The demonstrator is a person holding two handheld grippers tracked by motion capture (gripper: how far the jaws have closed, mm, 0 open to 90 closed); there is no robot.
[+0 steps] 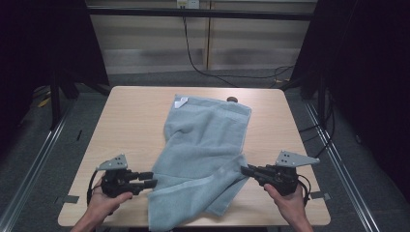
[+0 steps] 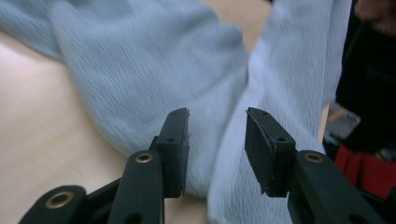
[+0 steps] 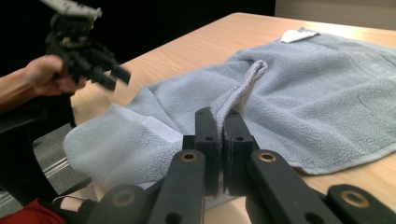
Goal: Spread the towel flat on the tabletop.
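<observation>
No readable writing from my side: the white tag (image 1: 181,102) on the towel's far corner is too small to make out any print. The light blue towel (image 1: 205,145) lies rumpled across the middle of the wooden table (image 1: 130,116), its near end drooping over the front edge. Right gripper (image 3: 221,122): jaws clamped together on a pinched ridge of towel edge, fabric standing up between the pads. Left gripper (image 2: 217,140): jaws partly apart, nothing pressed between them, towel folds just beyond the pads (image 2: 177,140). In the high view I see it (image 1: 151,182) right at the towel's left edge; contact there I can't confirm
</observation>
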